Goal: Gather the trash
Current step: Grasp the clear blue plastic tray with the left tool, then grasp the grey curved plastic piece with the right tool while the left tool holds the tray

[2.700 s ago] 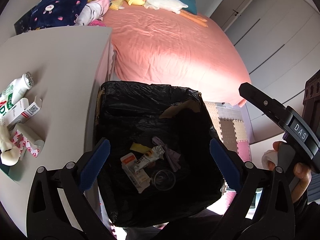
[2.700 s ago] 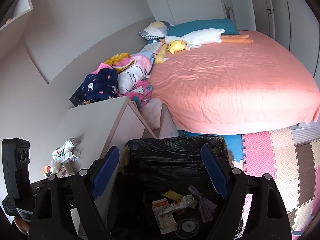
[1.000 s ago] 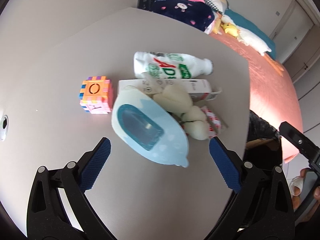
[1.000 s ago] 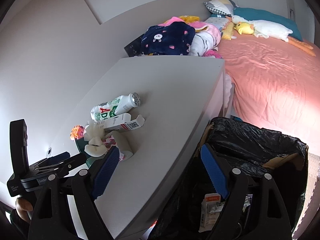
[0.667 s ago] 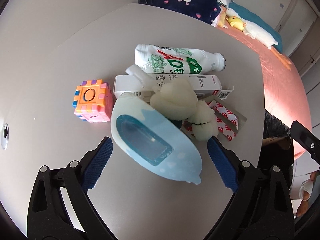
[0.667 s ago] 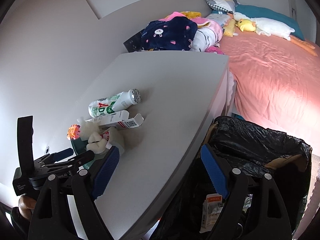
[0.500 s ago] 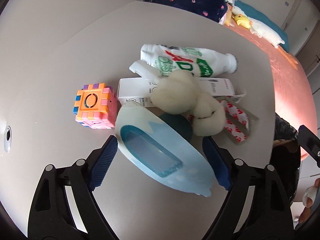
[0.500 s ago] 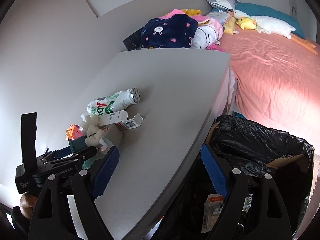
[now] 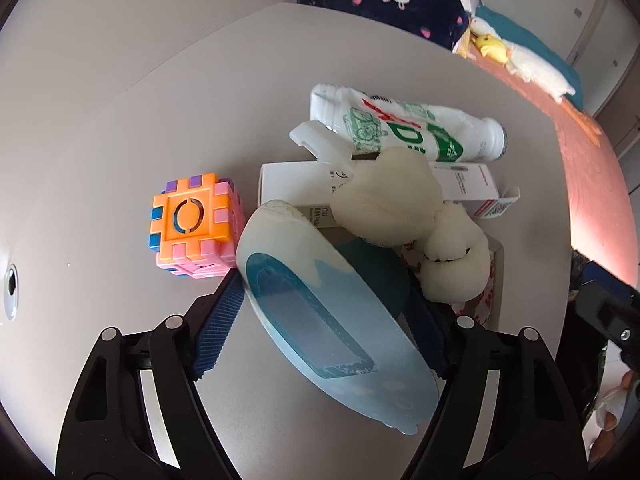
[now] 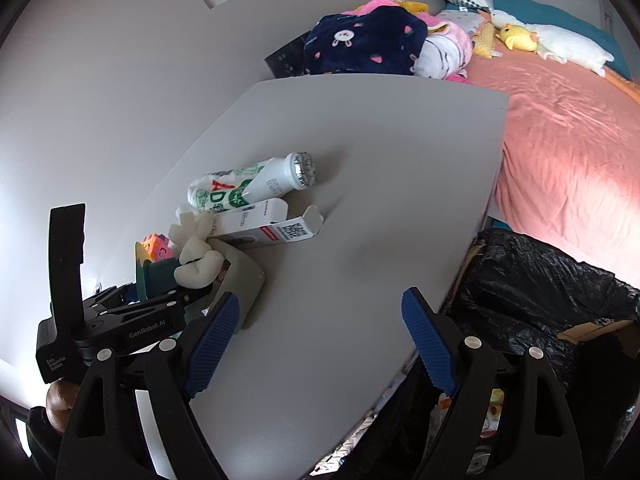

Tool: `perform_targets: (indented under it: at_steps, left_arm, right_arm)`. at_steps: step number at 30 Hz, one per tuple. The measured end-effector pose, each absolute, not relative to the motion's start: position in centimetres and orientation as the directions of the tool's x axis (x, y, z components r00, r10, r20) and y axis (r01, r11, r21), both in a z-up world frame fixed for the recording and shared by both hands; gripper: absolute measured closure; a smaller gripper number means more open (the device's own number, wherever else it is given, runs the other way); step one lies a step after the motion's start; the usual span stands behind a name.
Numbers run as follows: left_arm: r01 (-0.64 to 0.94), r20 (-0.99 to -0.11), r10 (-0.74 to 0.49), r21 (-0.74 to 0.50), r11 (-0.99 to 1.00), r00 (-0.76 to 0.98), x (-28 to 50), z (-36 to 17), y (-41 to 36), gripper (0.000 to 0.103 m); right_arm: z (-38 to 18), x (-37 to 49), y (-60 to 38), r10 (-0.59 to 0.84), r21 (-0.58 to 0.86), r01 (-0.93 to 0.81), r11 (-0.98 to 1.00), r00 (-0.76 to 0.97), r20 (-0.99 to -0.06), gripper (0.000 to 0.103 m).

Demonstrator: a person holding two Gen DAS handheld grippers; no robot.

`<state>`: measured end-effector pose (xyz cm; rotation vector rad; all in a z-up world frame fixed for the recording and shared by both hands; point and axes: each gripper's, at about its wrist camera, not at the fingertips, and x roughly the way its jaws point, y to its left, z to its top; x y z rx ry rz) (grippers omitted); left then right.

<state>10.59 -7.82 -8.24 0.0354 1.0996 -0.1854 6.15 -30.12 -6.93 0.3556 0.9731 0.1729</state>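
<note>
A pile of trash lies on the grey table: a light-blue peeled-lid cup, crumpled white tissue, a white carton box and a white drink bottle. My left gripper has its jaws around the blue cup, nearly touching its sides. In the right wrist view the left gripper is at the pile. My right gripper is open and empty over the table's front edge. The black-lined trash bin stands to its right.
An orange and pink toy cube sits left of the cup. A red-and-white wrapper lies under the tissue. Folded clothes and a pink bed lie beyond the table.
My left gripper moved from over the bin to the table pile, advanced onto the blue cup and narrowed its jaws around it. My right gripper swung left toward the table.
</note>
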Motion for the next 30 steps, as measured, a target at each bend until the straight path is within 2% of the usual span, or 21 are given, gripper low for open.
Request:
perform_targets:
  at_steps: [8, 19, 24, 26, 28, 29, 30]
  left_arm:
    - [0.136, -0.828, -0.158, -0.1, 0.986, 0.538, 9.0, -6.0, -4.9, 0.033]
    - [0.089, -0.815, -0.12, -0.085, 0.992, 0.566, 7.8, -4.3, -1.8, 0.033]
    - [0.067, -0.811, -0.112, -0.089, 0.994, 0.575, 7.5, -4.0, -0.8, 0.033]
    - [0.063, -0.811, -0.111, -0.091, 0.994, 0.575, 7.5, -3.9, -0.7, 0.033]
    - [0.063, -0.811, -0.114, -0.095, 0.994, 0.574, 7.4, -3.9, -0.5, 0.033]
    - [0.063, -0.811, -0.114, -0.095, 0.994, 0.575, 7.5, -3.9, -0.5, 0.033]
    - [0.063, -0.81, -0.113, -0.094, 0.994, 0.575, 7.5, -3.9, -0.6, 0.033]
  right_arm:
    - [-7.5, 7.4, -27.7, 0.344, 0.38, -0.04, 0.924, 0.523, -0.78, 0.019]
    - [-8.7, 9.4, -23.9, 0.399, 0.4, -0.107, 0.91, 0.485, -0.778, 0.019]
    - [-9.0, 10.1, -23.5, 0.387, 0.391, -0.1, 0.915, 0.494, -0.778, 0.039]
    - [-9.1, 10.3, -23.6, 0.378, 0.386, -0.091, 0.918, 0.499, -0.78, 0.043]
    - [-9.3, 10.5, -23.6, 0.363, 0.368, -0.092, 0.925, 0.496, -0.788, 0.053]
    - [-9.5, 10.6, -23.5, 0.359, 0.361, -0.094, 0.928, 0.491, -0.794, 0.064]
    - [-9.6, 10.6, -23.6, 0.376, 0.376, -0.102, 0.921, 0.485, -0.789, 0.069]
